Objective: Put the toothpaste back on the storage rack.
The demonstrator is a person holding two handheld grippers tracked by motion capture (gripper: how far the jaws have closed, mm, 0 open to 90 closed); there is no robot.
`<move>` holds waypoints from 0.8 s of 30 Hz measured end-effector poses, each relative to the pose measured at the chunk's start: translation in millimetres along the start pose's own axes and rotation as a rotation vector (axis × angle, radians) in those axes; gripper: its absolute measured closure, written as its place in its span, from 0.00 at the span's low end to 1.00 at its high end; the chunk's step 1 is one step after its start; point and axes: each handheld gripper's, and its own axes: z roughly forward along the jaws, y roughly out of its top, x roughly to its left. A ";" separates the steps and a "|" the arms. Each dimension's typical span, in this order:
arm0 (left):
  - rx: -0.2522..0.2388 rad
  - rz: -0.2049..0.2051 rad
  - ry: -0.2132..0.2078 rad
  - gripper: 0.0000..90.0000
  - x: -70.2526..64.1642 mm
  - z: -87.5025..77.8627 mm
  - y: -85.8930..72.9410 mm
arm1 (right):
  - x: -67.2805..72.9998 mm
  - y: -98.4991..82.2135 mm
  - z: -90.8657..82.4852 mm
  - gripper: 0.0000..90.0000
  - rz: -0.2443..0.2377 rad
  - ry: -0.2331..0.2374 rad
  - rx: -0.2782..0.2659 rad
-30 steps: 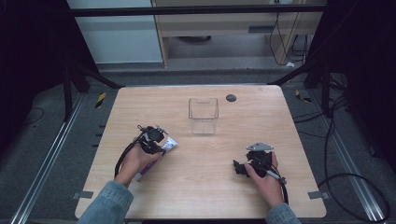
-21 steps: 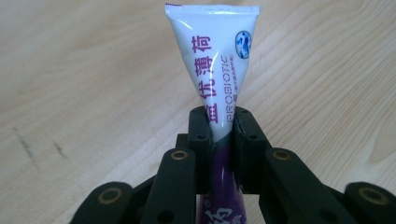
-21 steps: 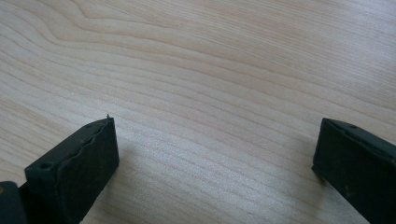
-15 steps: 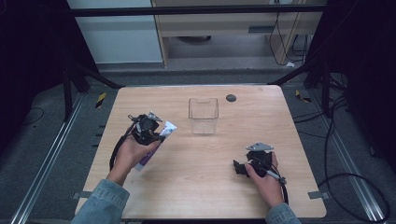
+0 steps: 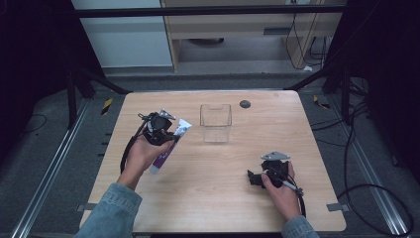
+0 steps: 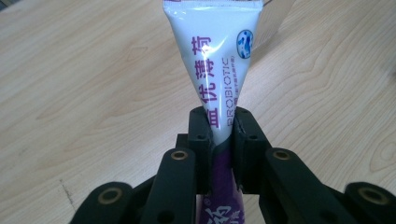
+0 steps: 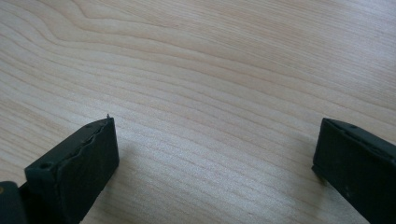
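Note:
A white and purple toothpaste tube (image 5: pixel 160 159) hangs tilted above the left part of the wooden table (image 5: pixel 213 208), its flat crimped end pointing to the clear box. My left gripper (image 5: pixel 167 140) is shut on it around the middle. In the left gripper view the tube (image 6: pixel 217 60) runs up from between the two black pads, and the left gripper (image 6: pixel 223 126) squeezes its printed side. My right gripper (image 5: pixel 254 179) rests low on the table at the right front, held by a hand. In the right gripper view the right gripper (image 7: pixel 215 135) stands wide open over bare wood.
A clear, open-topped plastic box (image 5: pixel 216 123) stands upright at the middle of the table's far half. A small dark round disc (image 5: pixel 244 104) lies near the far edge. Black frame bars and cables surround the table.
My left gripper has risen off the table with the tube in it and shifted a little toward the far side. The right hand has stayed put.

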 end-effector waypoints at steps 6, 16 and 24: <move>-0.025 -0.001 -0.013 0.88 -1.6 -3.1 9.9 | 0.0 0.0 0.0 0.00 0.000 0.000 0.000; -0.061 0.009 -0.016 0.88 -10.5 -5.2 32.4 | -0.5 -0.1 -0.2 0.00 -0.005 0.005 0.002; -0.077 0.019 -0.021 0.88 -12.9 -7.4 47.1 | -0.6 -0.1 -0.2 0.00 -0.006 0.006 0.001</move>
